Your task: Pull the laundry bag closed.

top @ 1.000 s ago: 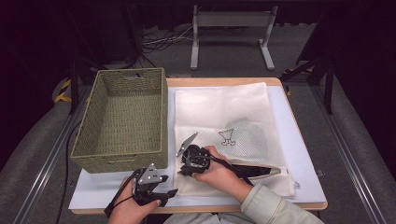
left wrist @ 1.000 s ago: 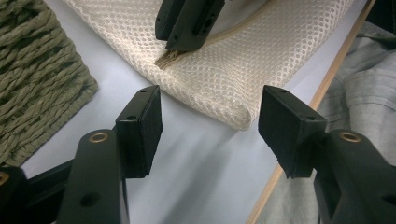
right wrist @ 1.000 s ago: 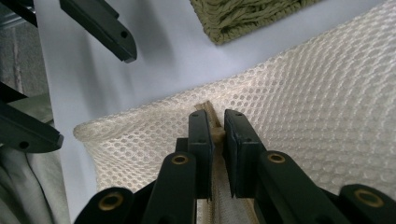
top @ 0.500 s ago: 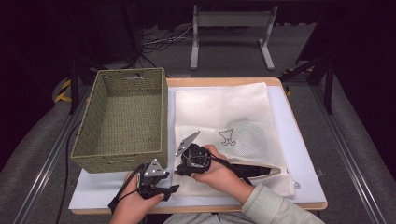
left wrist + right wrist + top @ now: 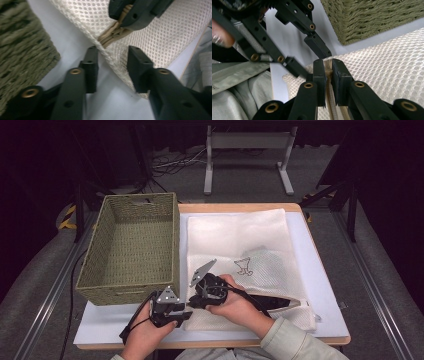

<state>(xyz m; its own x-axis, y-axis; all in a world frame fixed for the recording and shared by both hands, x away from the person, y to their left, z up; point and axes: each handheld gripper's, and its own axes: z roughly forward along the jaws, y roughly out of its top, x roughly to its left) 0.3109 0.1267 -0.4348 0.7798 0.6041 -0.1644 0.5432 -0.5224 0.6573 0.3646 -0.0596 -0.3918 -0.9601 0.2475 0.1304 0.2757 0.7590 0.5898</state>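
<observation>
— What's changed over the last second?

— The left tongs (image 5: 172,312) have slid in from the worktop's (image 5: 320,285) near edge to the mesh bag's (image 5: 265,270) corner, jaws wide, straddling it.

— And the right tongs (image 5: 327,72)?

— Still pinched narrow on the bag's tan zipper end (image 5: 113,31), beside the basket (image 5: 132,245). Probably unzipping comes next.

Table (image 5: 320,270) evenly lit from above, surroundings black; gripper views soft, near jaws blurred; shadows faint.
</observation>
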